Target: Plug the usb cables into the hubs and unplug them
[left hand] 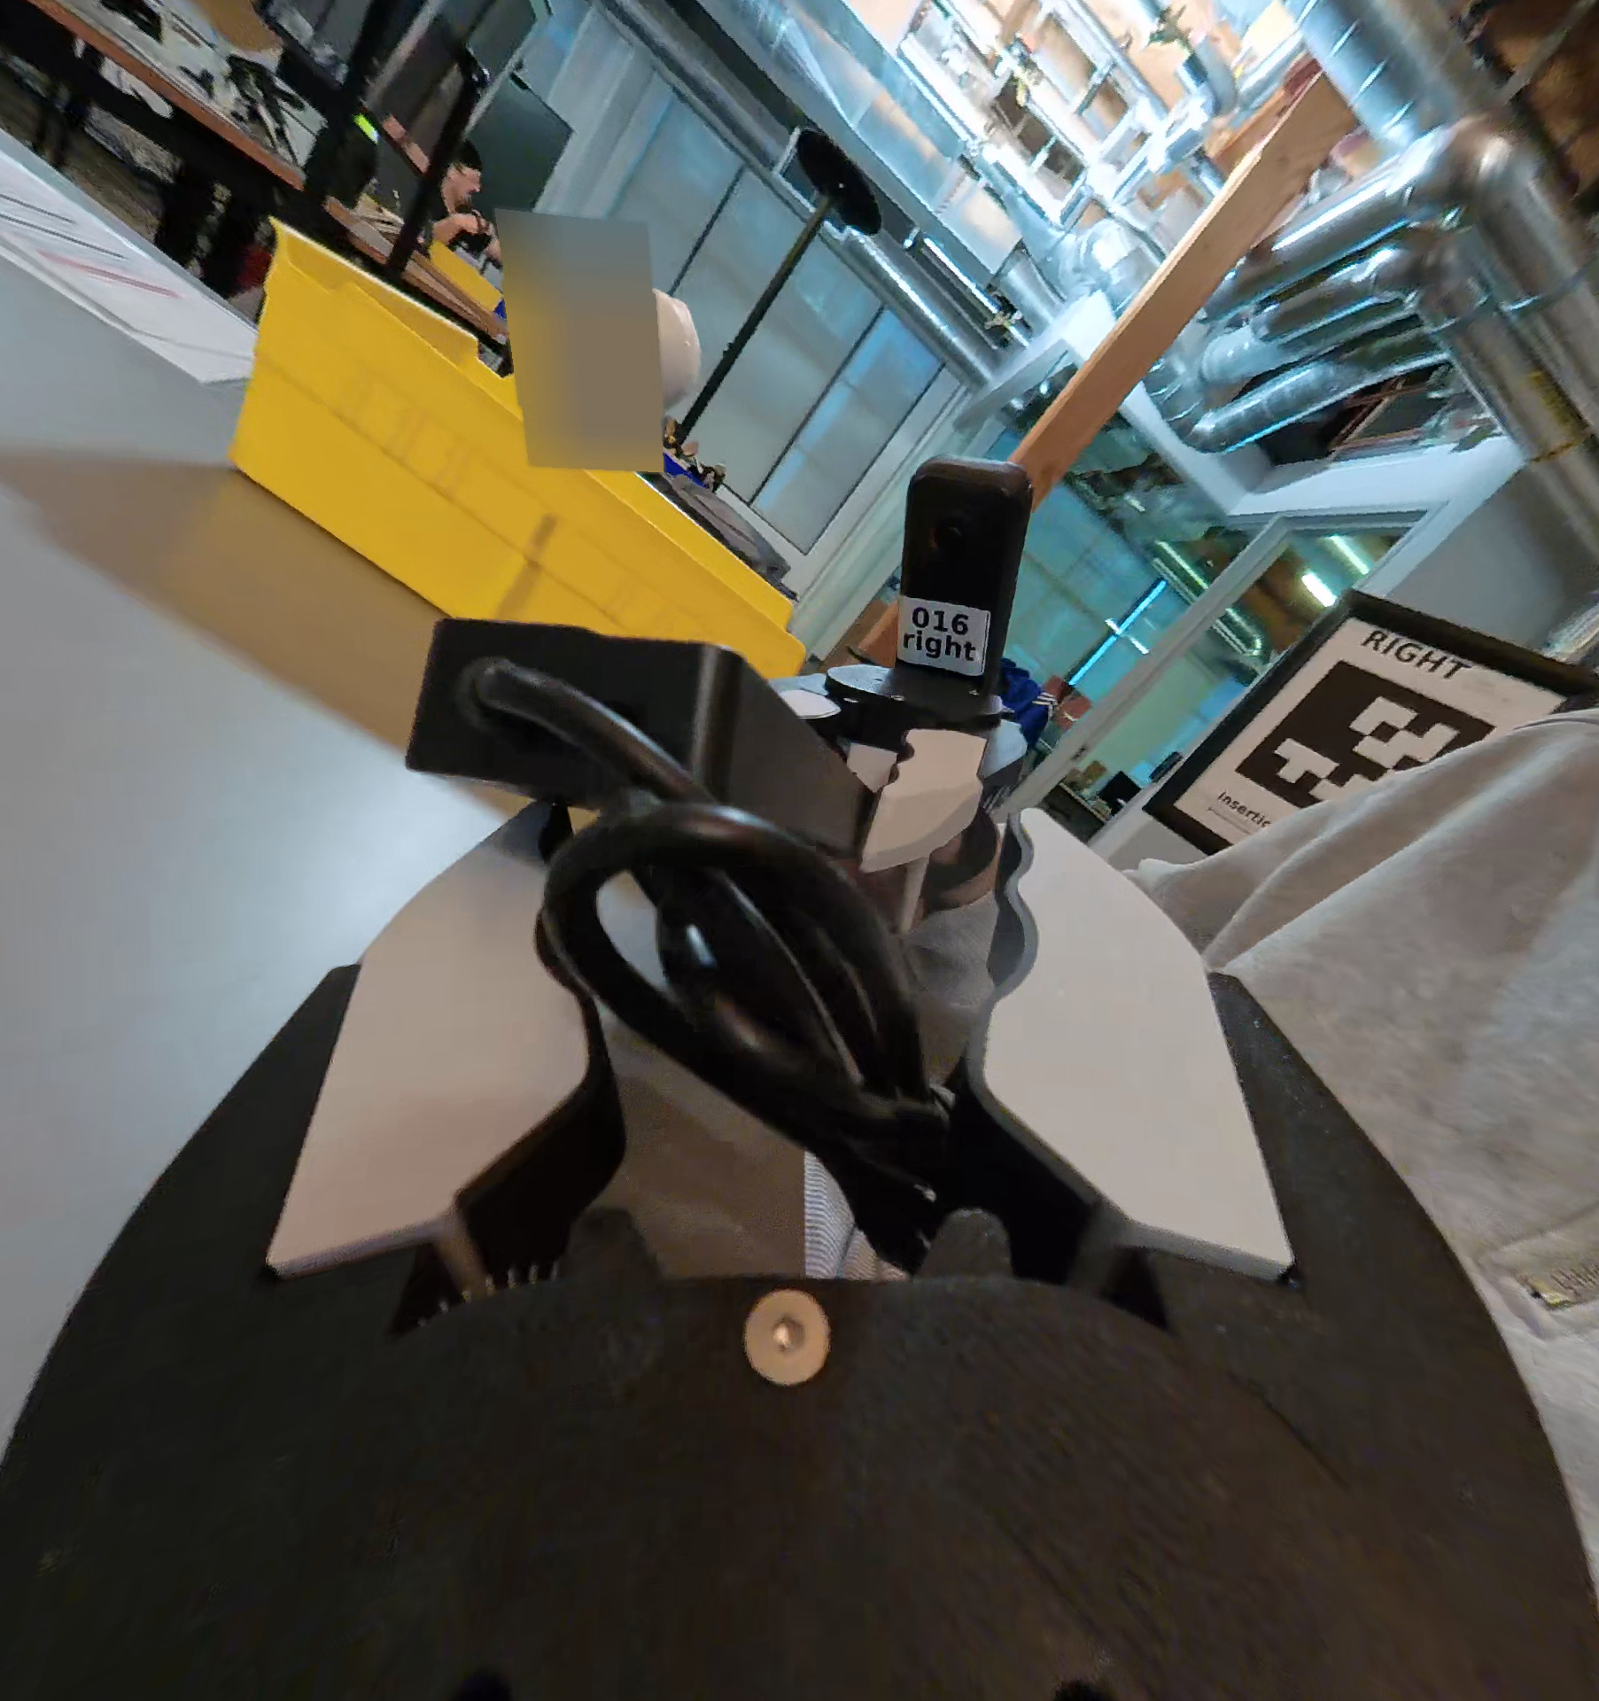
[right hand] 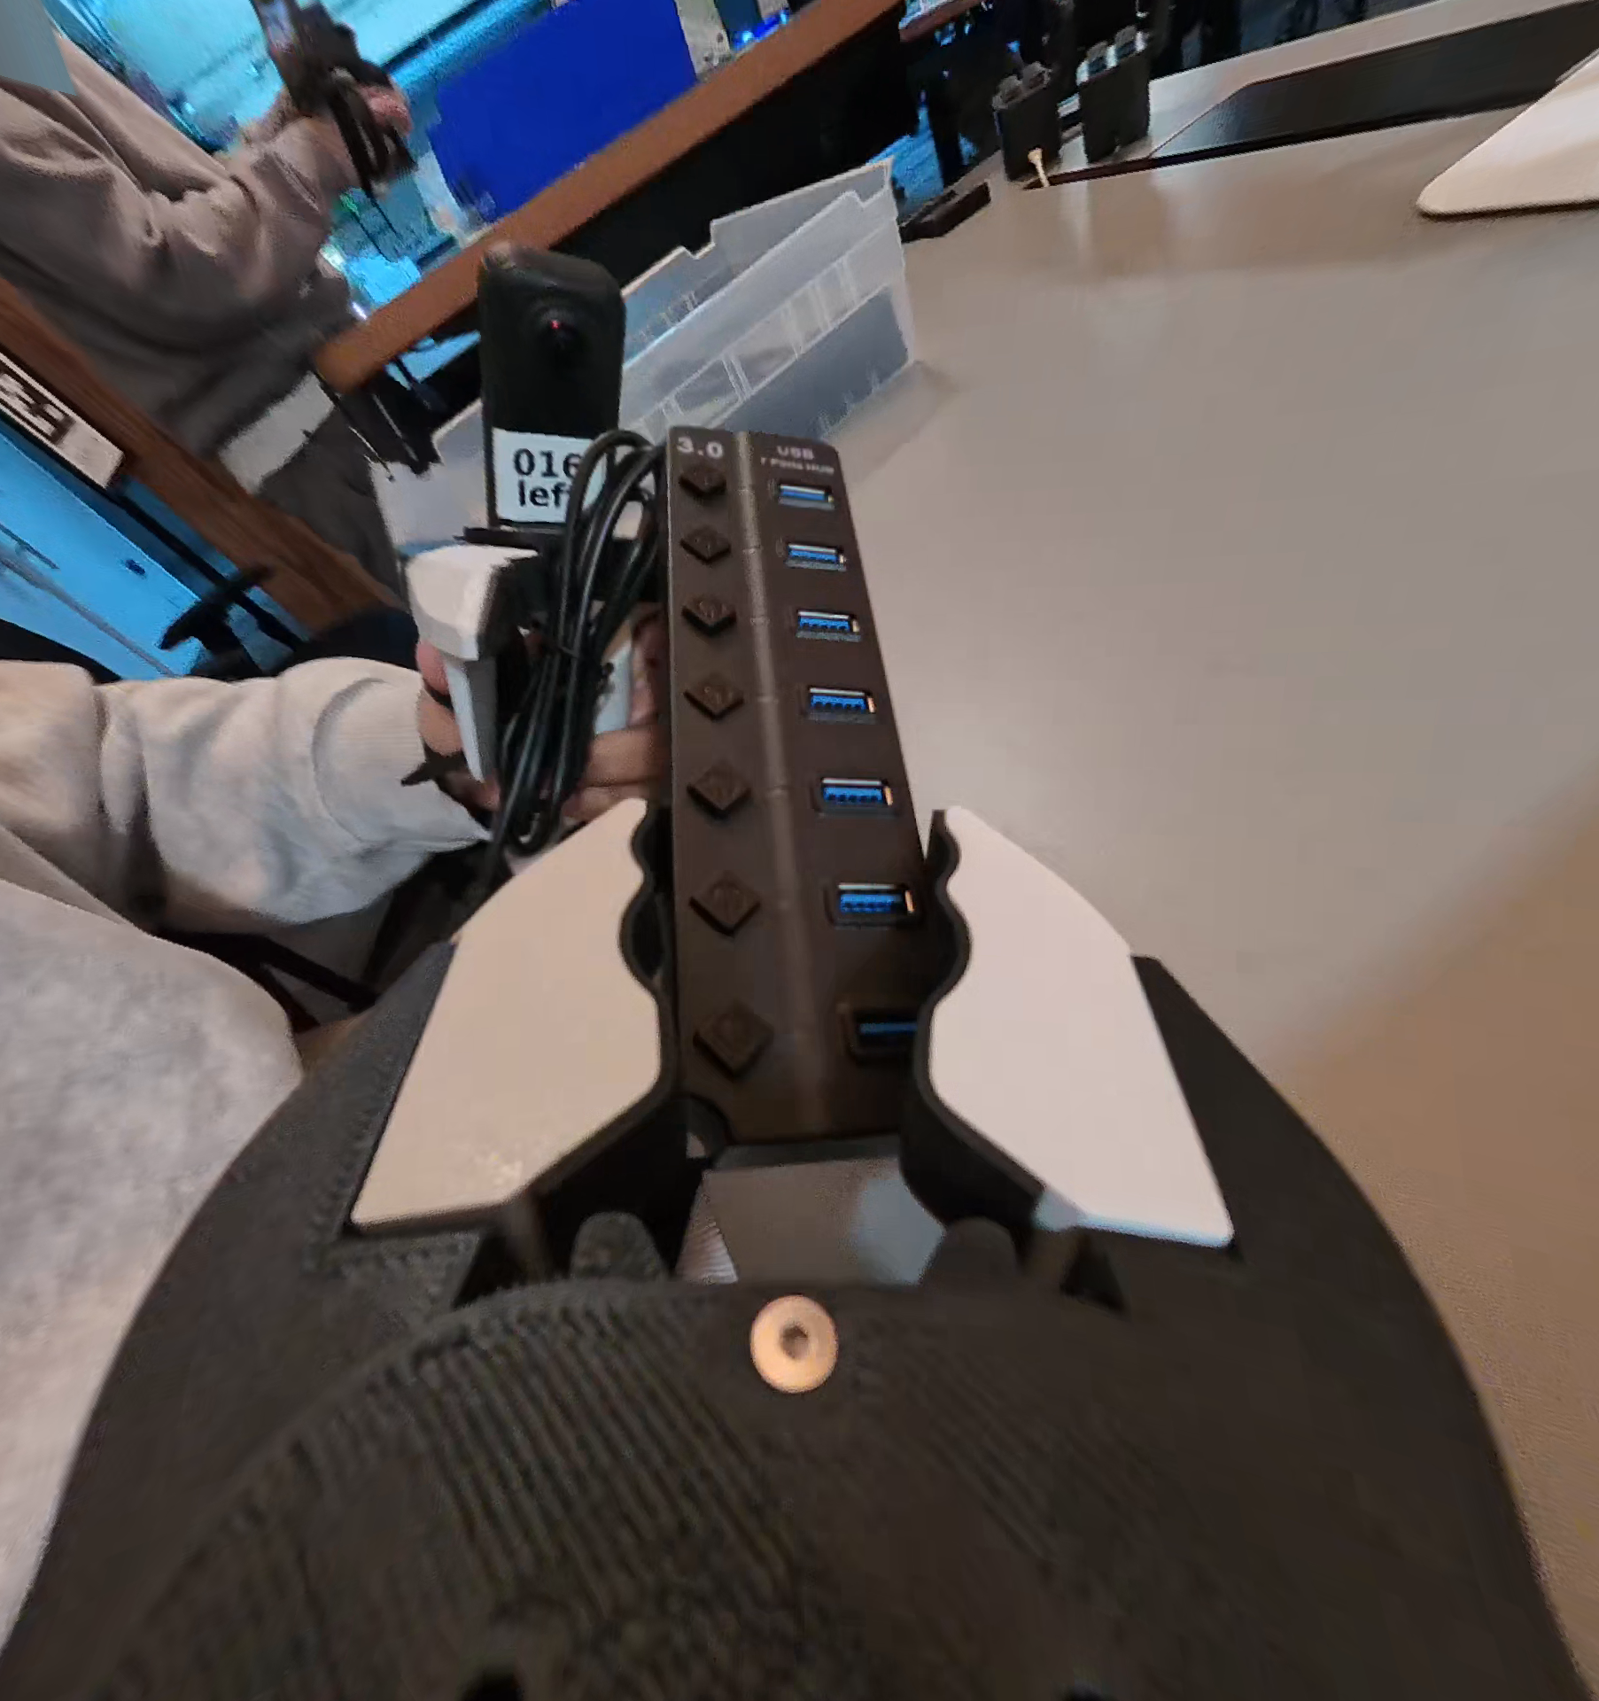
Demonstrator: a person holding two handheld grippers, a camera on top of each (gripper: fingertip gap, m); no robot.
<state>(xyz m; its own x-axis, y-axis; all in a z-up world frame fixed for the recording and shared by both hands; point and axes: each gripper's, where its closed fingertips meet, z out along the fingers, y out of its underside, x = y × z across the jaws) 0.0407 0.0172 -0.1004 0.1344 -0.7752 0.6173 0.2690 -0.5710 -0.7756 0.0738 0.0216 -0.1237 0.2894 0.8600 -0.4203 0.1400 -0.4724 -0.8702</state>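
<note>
My right gripper (right hand: 791,828) is shut on a long black USB hub (right hand: 777,736) with a row of blue ports and diamond-shaped buttons, held above the table and pointing away from me. No plug sits in any port that shows. The hub's end shows in the left wrist view (left hand: 611,700), with its black cable (left hand: 731,966) coming out in a loose coil. My left gripper (left hand: 777,838) is closed around that coil. In the right wrist view the cable (right hand: 556,644) hangs between the left gripper's fingers (right hand: 464,626). The right gripper (left hand: 906,782) shows beyond the hub.
The grey table (left hand: 133,736) carries a yellow bin (left hand: 464,479) at the back, and a clear plastic bin (right hand: 777,304) stands beyond the hub. A framed marker board (left hand: 1366,727) stands behind. A person's grey sleeve (left hand: 1421,1012) lies close on the right.
</note>
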